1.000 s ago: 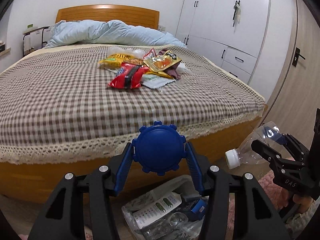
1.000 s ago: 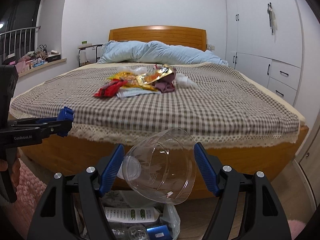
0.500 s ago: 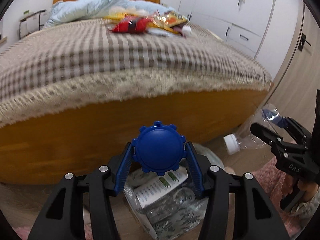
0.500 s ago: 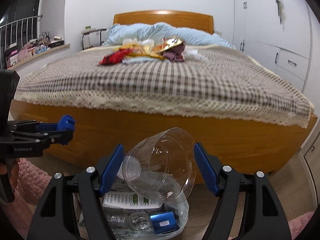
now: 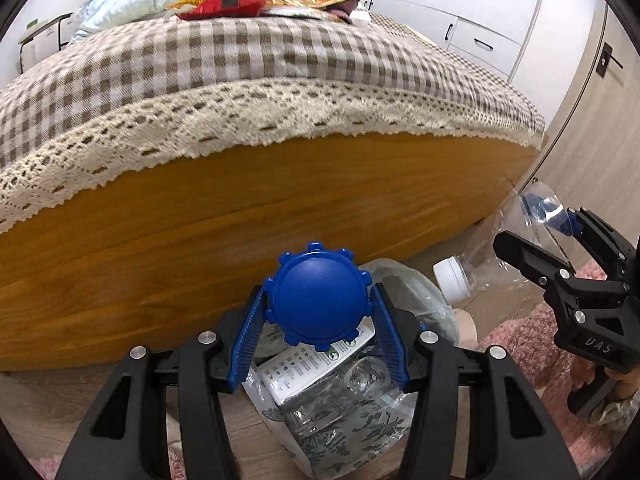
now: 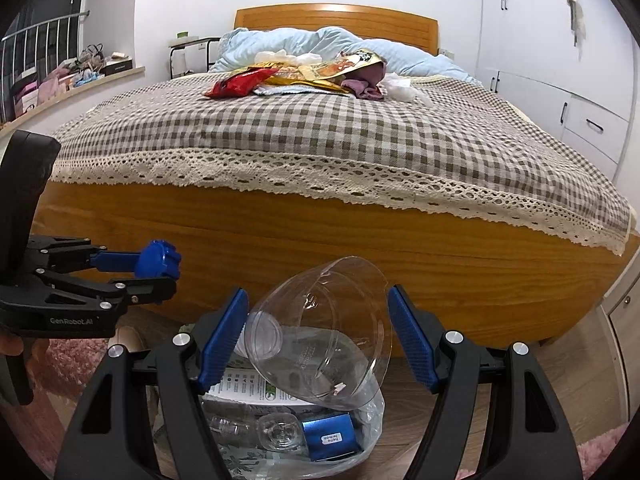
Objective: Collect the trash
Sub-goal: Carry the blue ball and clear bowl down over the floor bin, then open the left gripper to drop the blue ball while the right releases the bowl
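Note:
My left gripper is shut on a round blue ridged cap; the right wrist view has the same gripper and cap at its left edge. My right gripper is shut on a clear plastic bottle, seen bottom-on. From the left wrist view that bottle points its white cap left, held by the right gripper. Both hang just above an open clear trash bag on the floor, filled with bottles, a white carton and a blue box. Snack wrappers lie on the bed.
The wooden bed frame stands right behind the bag, with a checked cover and lace edge overhanging it. Pink rugs lie on the wood floor at both sides. White wardrobes line the right wall.
Both grippers have sunk and tipped downward, from level with the bed top to below its edge. The bag now fills more of both views. The grips on cap and bottle are unchanged.

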Demonstrator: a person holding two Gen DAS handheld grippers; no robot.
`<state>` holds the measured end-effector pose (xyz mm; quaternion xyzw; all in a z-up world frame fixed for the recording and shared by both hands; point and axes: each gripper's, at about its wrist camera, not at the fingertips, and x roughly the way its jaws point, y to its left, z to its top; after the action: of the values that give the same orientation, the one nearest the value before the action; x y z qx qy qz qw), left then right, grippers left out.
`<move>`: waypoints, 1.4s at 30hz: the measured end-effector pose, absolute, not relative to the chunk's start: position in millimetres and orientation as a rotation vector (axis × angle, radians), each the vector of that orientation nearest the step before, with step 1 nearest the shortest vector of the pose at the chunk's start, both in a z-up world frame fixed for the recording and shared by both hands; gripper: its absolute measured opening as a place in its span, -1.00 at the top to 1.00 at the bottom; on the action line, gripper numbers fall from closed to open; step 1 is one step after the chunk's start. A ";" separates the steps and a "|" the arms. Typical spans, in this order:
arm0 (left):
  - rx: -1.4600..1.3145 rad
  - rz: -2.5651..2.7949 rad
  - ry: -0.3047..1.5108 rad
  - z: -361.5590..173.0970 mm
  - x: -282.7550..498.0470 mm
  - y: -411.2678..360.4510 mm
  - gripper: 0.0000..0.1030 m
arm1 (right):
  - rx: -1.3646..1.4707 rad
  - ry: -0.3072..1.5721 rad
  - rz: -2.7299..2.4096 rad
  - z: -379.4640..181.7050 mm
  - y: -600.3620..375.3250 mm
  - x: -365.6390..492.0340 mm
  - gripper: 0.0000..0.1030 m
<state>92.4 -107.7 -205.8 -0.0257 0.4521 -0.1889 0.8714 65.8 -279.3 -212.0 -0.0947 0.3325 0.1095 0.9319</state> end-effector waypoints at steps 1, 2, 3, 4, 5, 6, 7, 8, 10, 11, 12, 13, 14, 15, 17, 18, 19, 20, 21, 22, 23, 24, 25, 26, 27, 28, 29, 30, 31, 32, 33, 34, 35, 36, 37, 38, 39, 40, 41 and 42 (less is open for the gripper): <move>-0.052 -0.395 0.951 -207.2 92.6 -108.8 0.01 | -0.201 0.685 0.222 -213.7 -279.1 66.0 -0.35; -0.051 -0.395 0.956 -208.1 92.6 -109.5 0.01 | -0.206 0.688 0.220 -214.8 -279.3 65.9 -0.35; -0.052 -0.393 0.961 -208.9 92.8 -109.4 0.01 | -0.215 0.691 0.216 -216.4 -279.4 65.9 -0.35; -0.053 -0.390 0.964 -209.4 93.1 -109.0 0.01 | -0.223 0.693 0.214 -217.8 -279.4 65.4 -0.35; -0.054 -0.388 0.966 -209.2 92.8 -107.9 0.01 | -0.238 0.696 0.211 -220.3 -279.4 64.5 -0.35; -0.061 -0.387 0.970 -209.6 92.8 -106.8 0.01 | -0.249 0.705 0.211 -223.2 -279.6 64.0 -0.35; -0.067 -0.385 0.974 -210.4 93.1 -105.9 0.01 | -0.259 0.717 0.214 -227.0 -279.7 63.9 -0.35; -0.068 -0.383 0.978 -210.9 93.2 -105.0 0.01 | -0.271 0.731 0.217 -231.5 -279.4 64.2 -0.35; -0.067 -0.377 0.989 -213.5 93.2 -102.2 0.01 | -0.310 0.767 0.223 -242.7 -277.2 64.3 -0.35; -0.068 -0.375 0.992 -214.7 93.1 -101.1 0.01 | -0.334 0.783 0.227 -248.6 -275.4 64.0 -0.35; -0.069 -0.374 0.997 -215.5 93.4 -101.4 0.01 | -0.366 0.803 0.232 -256.3 -272.5 63.5 -0.35; -0.070 -0.376 1.000 -216.0 94.3 -102.0 0.01 | -0.386 0.816 0.237 -261.8 -270.6 62.8 -0.35; -0.068 -0.376 1.004 -217.3 94.9 -103.1 0.01 | -0.412 0.838 0.246 -269.7 -267.9 62.0 -0.35; -0.066 -0.376 1.009 -219.2 95.4 -104.6 0.01 | -0.429 0.854 0.252 -275.6 -266.2 61.7 -0.35; -0.059 -0.375 1.031 -225.8 97.3 -107.0 0.01 | -0.473 0.899 0.269 -292.2 -260.5 61.0 -0.35; -0.058 -0.375 1.051 -231.5 98.6 -108.3 0.01 | -0.497 0.916 0.277 -299.8 -257.2 60.5 -0.35; -0.059 -0.377 1.072 -237.0 99.9 -109.8 0.01 | -0.516 0.927 0.283 -305.3 -254.9 60.4 -0.35; -0.057 -0.380 1.102 -244.6 101.5 -111.4 0.01 | -0.535 0.938 0.290 -311.1 -252.0 60.1 -0.35; -0.053 -0.379 1.122 -249.9 102.4 -112.7 0.01 | -0.550 0.951 0.298 -316.5 -248.8 59.9 -0.35; -0.049 -0.378 1.148 -256.0 104.1 -114.6 0.01 | -0.559 0.959 0.303 -319.6 -246.3 60.5 -0.35; -0.049 -0.379 1.174 -262.2 105.4 -115.6 0.01 | -0.568 0.965 0.306 -322.5 -244.5 59.8 -0.35; -0.058 -0.378 1.210 -270.7 107.1 -115.9 0.01 | -0.577 0.972 0.308 -325.2 -242.5 60.2 -0.34; -0.068 -0.378 1.235 -276.7 108.2 -115.4 0.01 | -0.585 0.978 0.309 -328.0 -241.3 60.4 -0.34; -0.077 -0.376 1.259 -282.6 109.0 -115.3 0.01 | -0.589 0.982 0.310 -330.1 -240.3 60.7 -0.34; -0.085 -0.369 1.286 -289.8 110.8 -114.4 0.01 | -0.590 0.984 0.310 -330.6 -240.3 61.0 -0.34; -0.091 -0.365 1.304 -294.1 111.8 -114.2 0.01 | -0.590 0.987 0.309 -331.2 -240.5 61.3 -0.34; -0.099 -0.363 1.320 -298.1 112.4 -112.6 0.01 | -0.590 0.989 0.309 -331.4 -241.6 61.0 -0.34; -0.114 -0.362 1.338 -301.7 114.0 -110.8 0.01 | -0.589 0.991 0.309 -332.5 -242.4 61.6 -0.34; -0.125 -0.360 1.349 -304.6 112.9 -109.5 0.01 | -0.589 0.993 0.308 -331.6 -242.8 62.8 -0.34; -0.136 -0.359 1.359 -306.9 114.2 -110.1 0.01 | -0.590 0.996 0.307 -331.9 -242.6 63.5 -0.34; -0.153 -0.361 1.369 -308.7 115.0 -110.0 0.01 | -0.590 1.000 0.305 -332.9 -243.3 64.5 -0.34; -0.161 -0.361 1.372 -309.0 115.4 -110.4 0.01 | -0.592 1.006 0.303 -334.9 -244.3 65.4 -0.34; -0.166 -0.362 1.376 -309.5 115.7 -109.9 -0.04 | -0.595 1.010 0.301 -334.3 -244.9 66.5 -0.34; -0.158 -0.358 1.376 -308.5 115.9 -112.2 -0.23 | -0.599 1.014 0.299 -336.2 -244.6 66.9 -0.34; -0.147 -0.351 1.372 -308.1 115.6 -112.5 -0.33 | -0.604 1.018 0.298 -338.3 -244.6 67.3 -0.34; -0.132 -0.346 1.364 -306.3 115.4 -113.3 -0.41 | -0.610 1.022 0.298 -340.1 -244.0 67.4 -0.34; -0.114 -0.344 1.352 -303.8 115.3 -114.8 -0.42 | -0.614 1.024 0.298 -341.3 -242.2 67.7 -0.34; -0.100 -0.341 1.343 -301.4 115.7 -115.7 -0.44 | -0.617 1.026 0.299 -341.8 -242.0 67.6 -0.34; -0.092 -0.337 1.336 -299.1 116.2 -115.1 -0.50 | -0.617 1.027 0.299 -342.4 -242.3 68.1 -0.34; -0.089 -0.327 1.331 -297.3 117.3 -114.4 -0.53 | -0.618 1.028 0.298 -342.3 -242.6 68.5 -0.34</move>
<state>117.3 -114.4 -297.3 -0.0409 0.6144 -0.1508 0.7734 68.5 -242.6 -342.3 -0.2897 0.4821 0.1395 0.8150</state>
